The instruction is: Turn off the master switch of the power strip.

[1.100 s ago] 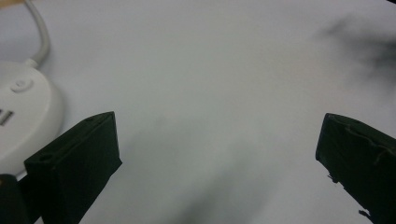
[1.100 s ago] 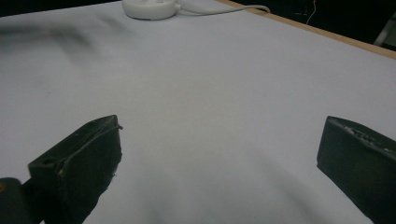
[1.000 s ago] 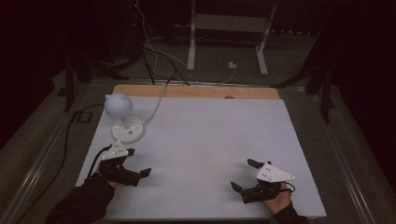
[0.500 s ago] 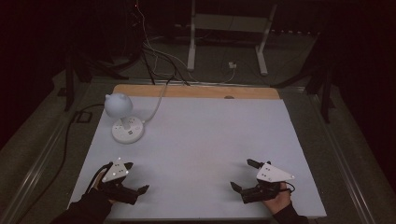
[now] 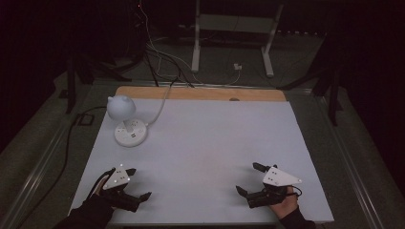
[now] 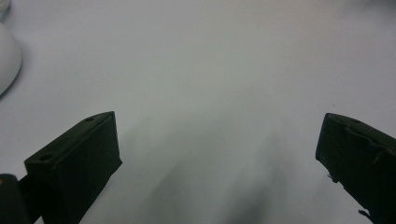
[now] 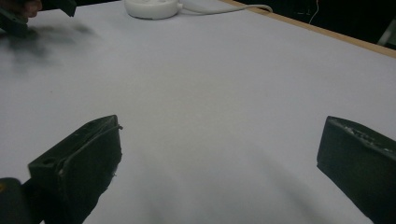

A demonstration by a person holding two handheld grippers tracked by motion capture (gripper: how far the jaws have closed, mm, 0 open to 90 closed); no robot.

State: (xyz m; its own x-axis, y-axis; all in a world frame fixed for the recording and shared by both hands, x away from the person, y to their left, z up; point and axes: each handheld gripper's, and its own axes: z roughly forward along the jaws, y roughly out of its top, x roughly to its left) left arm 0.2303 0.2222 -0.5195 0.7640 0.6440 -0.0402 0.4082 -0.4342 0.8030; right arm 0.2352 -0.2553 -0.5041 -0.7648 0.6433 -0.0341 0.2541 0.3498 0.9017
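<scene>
- Resting low at the near left corner of the white table (image 5: 210, 143): left gripper (image 5: 138, 183), jaws spread wide, nothing between them.
- Held from below by a dark-sleeved left hand (image 5: 98, 202), with a grey three-cornered plate on top.
- Sitting near the right front edge: right gripper (image 5: 248, 179), jaws likewise wide apart and empty, held by the right hand (image 5: 286, 205).
- Pointing inward toward the middle of the table, both grippers, well apart from each other.
- Standing at the far left of the table: a white lamp (image 5: 128, 125) with a round base and a rounded head, beyond the left gripper and apart from it.
- Trailing from the lamp base toward the far wooden edge: a white cord (image 5: 160, 107).
- Seen along the left gripper's jaws: bare white surface between them, a curved white edge of the lamp (image 6: 8, 60) at far left.
- Seen along the right gripper's jaws: bare table between them, the lamp base (image 7: 152, 7) at the top, the other gripper (image 7: 28, 11) dark at the upper left corner.
- Nearest thing to either gripper: the lamp, untouched.
</scene>
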